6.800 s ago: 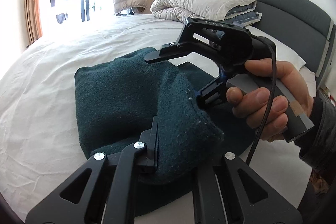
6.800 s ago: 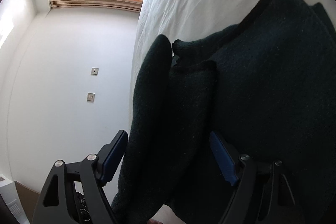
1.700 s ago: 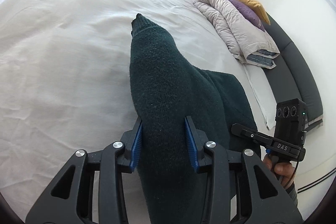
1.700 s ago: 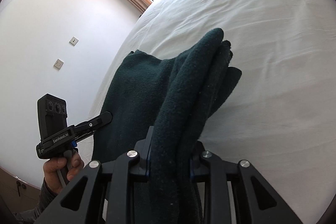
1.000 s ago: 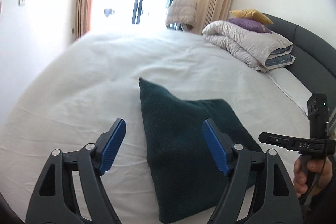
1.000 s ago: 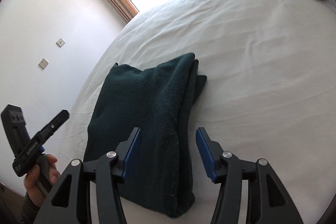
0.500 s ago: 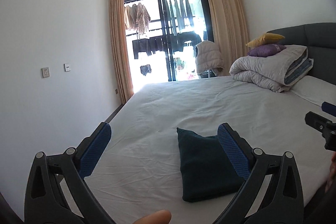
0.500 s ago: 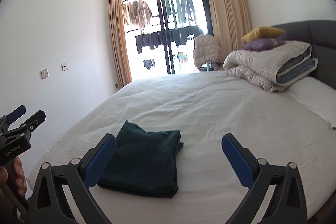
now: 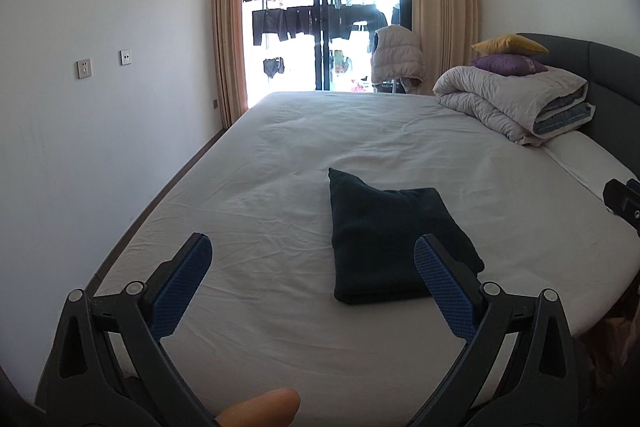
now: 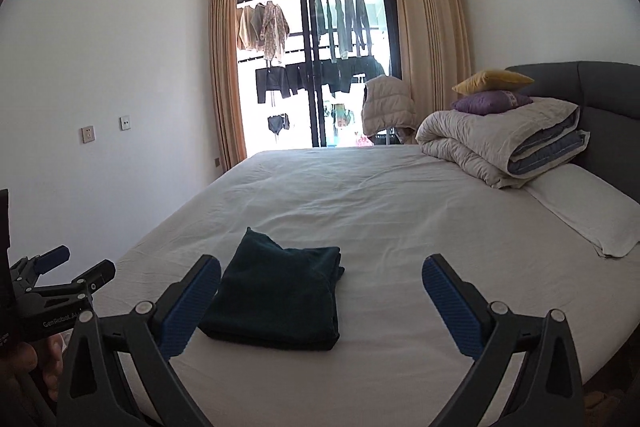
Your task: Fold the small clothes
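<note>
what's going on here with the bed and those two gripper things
A person holds a gripper in each hand over a white bed. A dark green garment lies folded on the sheet, near the edge. The left gripper and right gripper are both wide open and hold nothing.

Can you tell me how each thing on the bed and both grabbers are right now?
Green garment: folded, flat on the sheet.
Left gripper: open, empty.
Right gripper: open, empty.
Duvet: folded up by the headboard.
Purple cushion: on the duvet.
Yellow cushion: on the purple one.
Curtains: drawn open.
</note>
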